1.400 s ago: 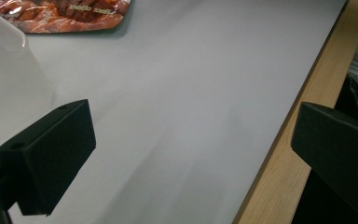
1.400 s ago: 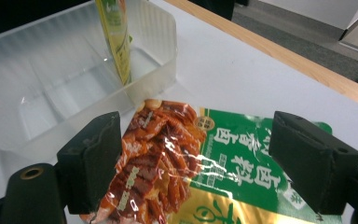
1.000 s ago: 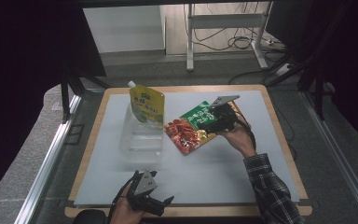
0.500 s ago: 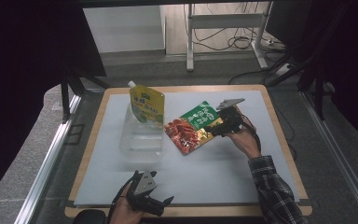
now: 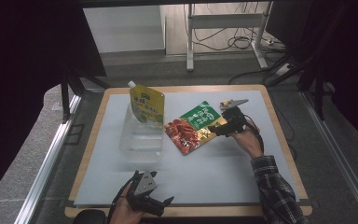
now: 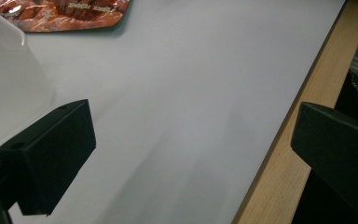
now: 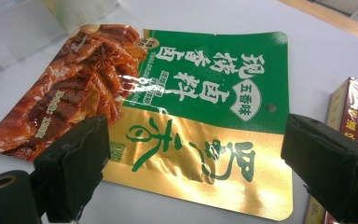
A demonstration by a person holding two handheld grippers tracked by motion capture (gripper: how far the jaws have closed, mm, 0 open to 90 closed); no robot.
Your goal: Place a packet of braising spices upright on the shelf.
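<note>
Green-and-gold foil, the seasoning packet (image 7: pixel 177 121) lies flat on the white mat (image 5: pixel 223 172), at about two o'clock from the clear container (image 5: pixel 142 137). The right gripper (image 7: pixel 193 168) hangs over its gold edge; its jaws have just been opening and stand wide, the packet between them but ungripped. Judging by this, the packet is set down or not yet picked up, while the left gripper (image 6: pixel 191 158) waits wide open and empty at six o'clock.

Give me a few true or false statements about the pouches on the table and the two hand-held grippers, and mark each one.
1. The green, red and gold pouch lies flat on the white mat. True.
2. The right hand-held gripper is clamped on that pouch. False: its jaws stand open, one on either side of the pouch's gold end.
3. The yellow spouted pouch stands in a clear container. True.
4. The left hand-held gripper holds the clear container. False: its jaws are open over bare mat at the near edge.
5. The green pouch sits left of the yellow pouch in the high view. False: it sits right of it.
</note>
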